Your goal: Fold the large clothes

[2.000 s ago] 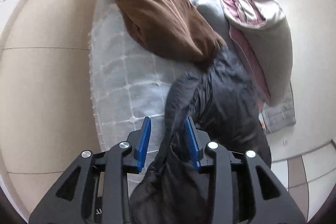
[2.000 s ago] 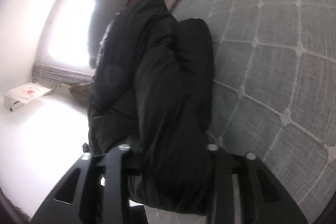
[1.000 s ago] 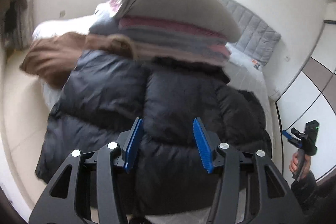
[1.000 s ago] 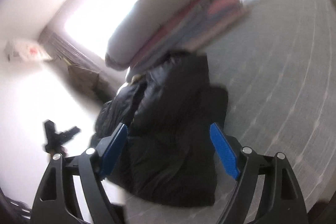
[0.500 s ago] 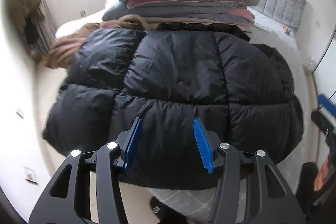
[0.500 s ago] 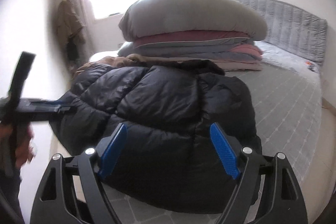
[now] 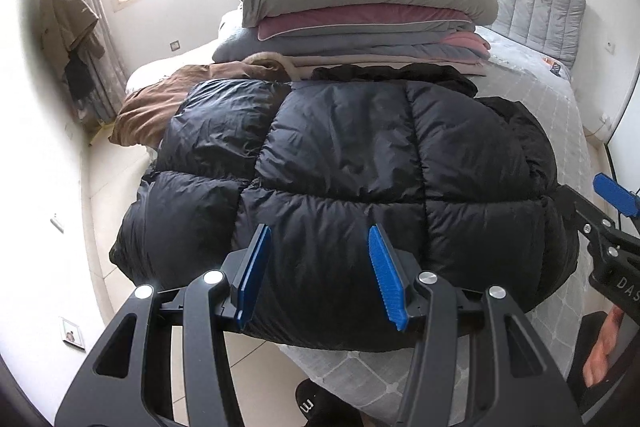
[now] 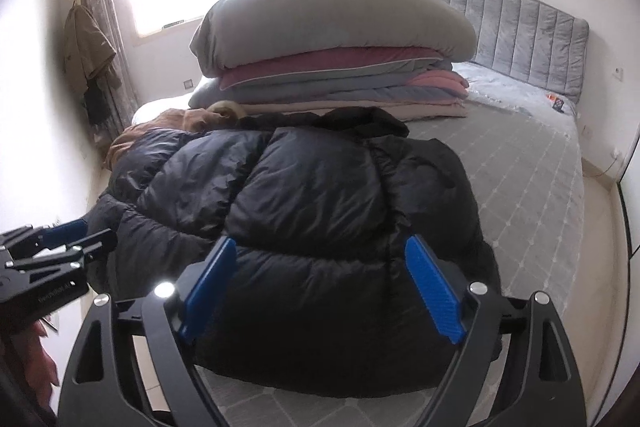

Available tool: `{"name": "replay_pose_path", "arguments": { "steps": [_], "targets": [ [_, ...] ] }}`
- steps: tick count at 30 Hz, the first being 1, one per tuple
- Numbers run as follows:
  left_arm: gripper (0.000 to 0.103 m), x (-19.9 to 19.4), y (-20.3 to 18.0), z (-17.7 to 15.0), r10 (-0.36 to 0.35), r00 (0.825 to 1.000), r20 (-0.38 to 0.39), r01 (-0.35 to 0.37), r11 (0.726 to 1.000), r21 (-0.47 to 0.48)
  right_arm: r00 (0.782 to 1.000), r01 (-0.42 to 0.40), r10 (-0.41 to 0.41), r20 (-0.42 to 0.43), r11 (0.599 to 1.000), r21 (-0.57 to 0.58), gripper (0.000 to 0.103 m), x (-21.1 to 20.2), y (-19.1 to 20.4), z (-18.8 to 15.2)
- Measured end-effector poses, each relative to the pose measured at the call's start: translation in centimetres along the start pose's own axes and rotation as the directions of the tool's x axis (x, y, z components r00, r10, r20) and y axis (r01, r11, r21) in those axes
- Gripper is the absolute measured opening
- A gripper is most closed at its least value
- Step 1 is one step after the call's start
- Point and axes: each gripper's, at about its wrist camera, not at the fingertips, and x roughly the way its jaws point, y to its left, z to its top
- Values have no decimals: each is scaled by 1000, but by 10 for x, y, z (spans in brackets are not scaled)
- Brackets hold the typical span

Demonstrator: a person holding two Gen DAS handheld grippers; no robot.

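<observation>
Black puffer jacket spread on the bed, both my grippers empty above its near edge.

Nearest to me, the left gripper [image 7: 318,267] has its jaws apart with nothing between them, and the right gripper [image 8: 320,287] has just been opening its jaws wider, also holding nothing. Under them the jacket [image 7: 352,163] lies flat on the bed [image 8: 532,183]. I judge it light, soft, springy and slippery, so I would pinch the hem corners or a stitched seam. Behind it lie a brown garment [image 7: 160,99] and stacked bedding [image 8: 332,59].
</observation>
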Motion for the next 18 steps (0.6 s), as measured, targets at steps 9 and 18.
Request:
{"name": "replay_pose_path", "arguments": {
  "steps": [9,18],
  "targets": [
    [48,0,-1,-2,-8,1000,-10,8,1000,1,998,69,-69,-2,997,28,90,1,-1,-1],
    [48,4,-4,-4,-14,1000,-26,15,1000,9,996,86,-85,-19,996,17,92,4,1,-2]
  ]
}}
